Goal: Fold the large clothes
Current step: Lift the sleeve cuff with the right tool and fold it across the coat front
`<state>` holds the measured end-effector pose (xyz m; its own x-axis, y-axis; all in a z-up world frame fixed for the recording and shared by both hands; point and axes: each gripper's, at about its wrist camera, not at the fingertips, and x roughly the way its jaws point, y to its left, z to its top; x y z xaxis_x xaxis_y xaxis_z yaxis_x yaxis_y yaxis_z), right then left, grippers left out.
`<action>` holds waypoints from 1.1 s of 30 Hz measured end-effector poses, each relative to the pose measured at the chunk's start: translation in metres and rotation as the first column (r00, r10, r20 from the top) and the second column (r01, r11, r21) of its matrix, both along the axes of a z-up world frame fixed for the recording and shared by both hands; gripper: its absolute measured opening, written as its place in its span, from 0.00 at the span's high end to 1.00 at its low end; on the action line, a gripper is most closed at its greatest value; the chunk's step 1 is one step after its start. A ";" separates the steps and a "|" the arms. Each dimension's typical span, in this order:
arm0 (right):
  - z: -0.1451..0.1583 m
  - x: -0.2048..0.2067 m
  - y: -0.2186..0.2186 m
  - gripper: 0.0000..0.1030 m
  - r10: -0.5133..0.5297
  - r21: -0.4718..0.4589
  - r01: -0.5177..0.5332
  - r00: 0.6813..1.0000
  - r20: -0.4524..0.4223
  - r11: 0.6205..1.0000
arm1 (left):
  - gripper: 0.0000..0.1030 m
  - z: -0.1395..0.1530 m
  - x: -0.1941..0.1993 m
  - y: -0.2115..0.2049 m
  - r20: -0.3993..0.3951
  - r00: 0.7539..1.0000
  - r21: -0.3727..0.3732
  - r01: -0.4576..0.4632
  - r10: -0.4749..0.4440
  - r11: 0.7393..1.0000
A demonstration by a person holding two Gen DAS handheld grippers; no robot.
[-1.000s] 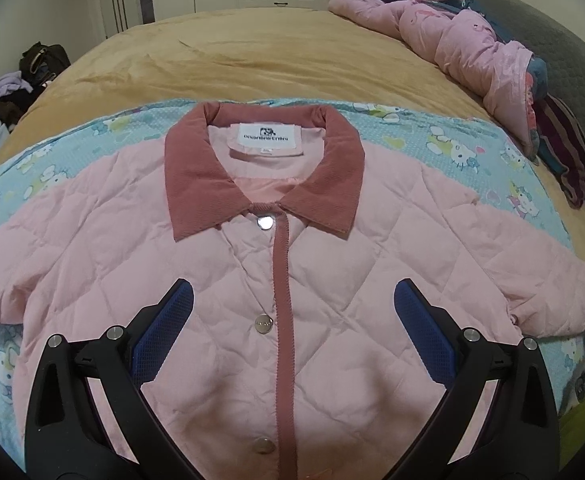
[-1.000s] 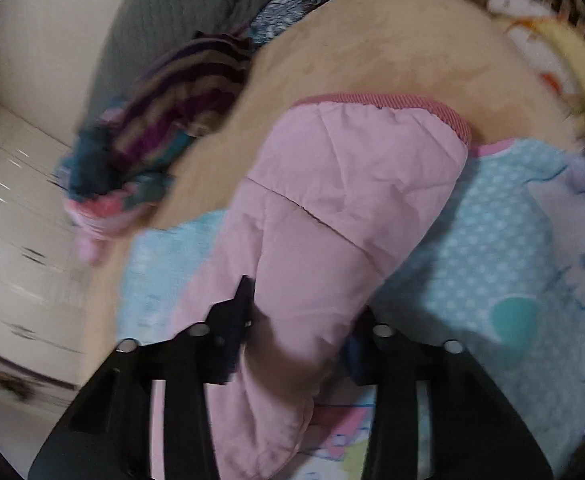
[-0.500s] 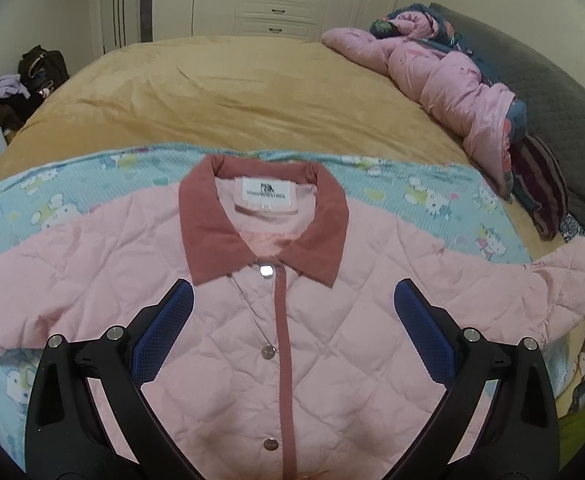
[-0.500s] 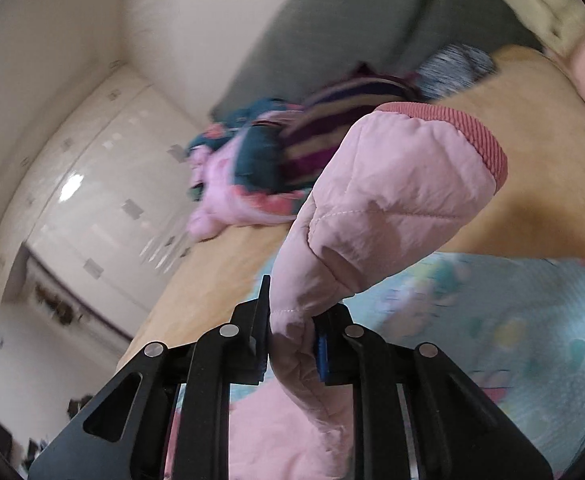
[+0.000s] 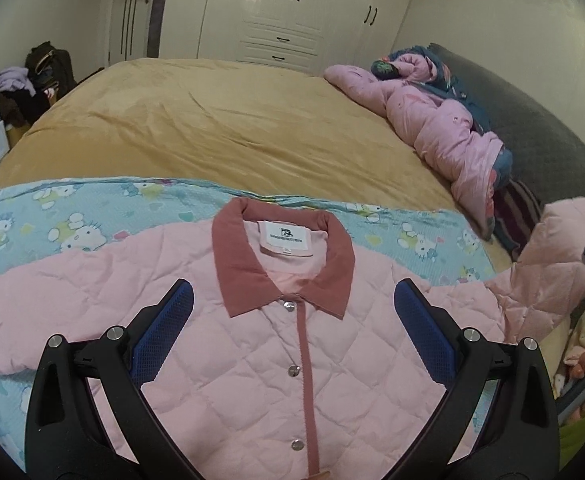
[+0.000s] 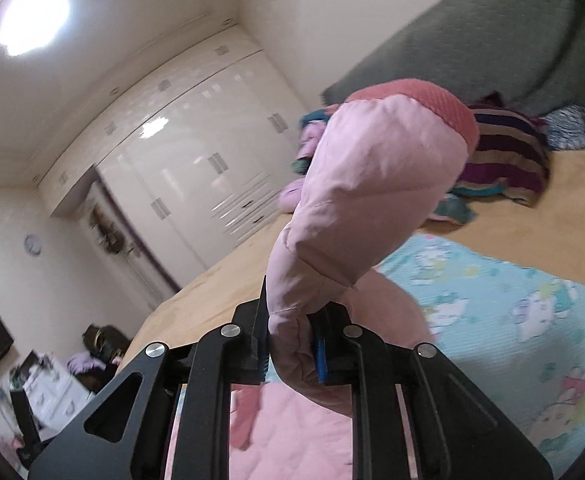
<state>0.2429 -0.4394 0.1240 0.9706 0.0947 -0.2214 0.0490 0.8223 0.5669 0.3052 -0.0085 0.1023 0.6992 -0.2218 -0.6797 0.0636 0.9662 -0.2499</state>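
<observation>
Nearest my left camera, the left gripper (image 5: pixel 292 328) hangs with its jaws spread wide and nothing between them, its blue pads (image 5: pixel 164 336) above the chest of the pink quilted jacket (image 5: pixel 252 360). The jacket lies face up and snapped shut on a blue cartoon-print sheet (image 5: pixel 52 224); its hem is cut off by the bottom of the frame, and its left sleeve runs out of view at the frame edge.

In my right camera, the right gripper (image 6: pixel 290 344) is clamped tight on the jacket's right sleeve (image 6: pixel 372 200) below its darker ribbed cuff (image 6: pixel 424 104); the sleeve stands up off the bed and blocks much of the view behind it. From the left camera I see only a sliver of that gripper at the frame's right edge.

Farther off, the tan bedspread (image 5: pixel 212 120) carries a pile of clothes (image 5: pixel 432 116), partly hidden behind the sleeve in the right view. The wardrobe (image 5: pixel 284 20) stands at the back.
</observation>
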 end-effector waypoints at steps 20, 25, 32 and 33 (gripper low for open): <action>-0.015 0.038 0.207 0.85 0.294 -0.148 -0.300 0.954 -0.062 0.942 | 0.09 -0.006 -0.018 0.086 0.004 0.998 -0.129 -0.066 0.067 0.989; -0.042 0.049 0.255 0.85 0.355 -0.191 -0.371 0.928 -0.116 0.909 | 0.09 -0.020 -0.018 0.095 -0.012 0.998 -0.149 -0.067 0.066 0.987; -0.085 0.060 0.306 0.85 0.407 -0.198 -0.446 0.889 -0.210 0.873 | 0.09 -0.036 -0.018 0.109 -0.018 0.997 -0.208 -0.072 0.069 0.975; -0.092 0.061 0.313 0.85 0.410 -0.201 -0.454 0.884 -0.224 0.868 | 0.09 -0.039 -0.018 0.112 -0.020 0.997 -0.219 -0.073 0.070 0.973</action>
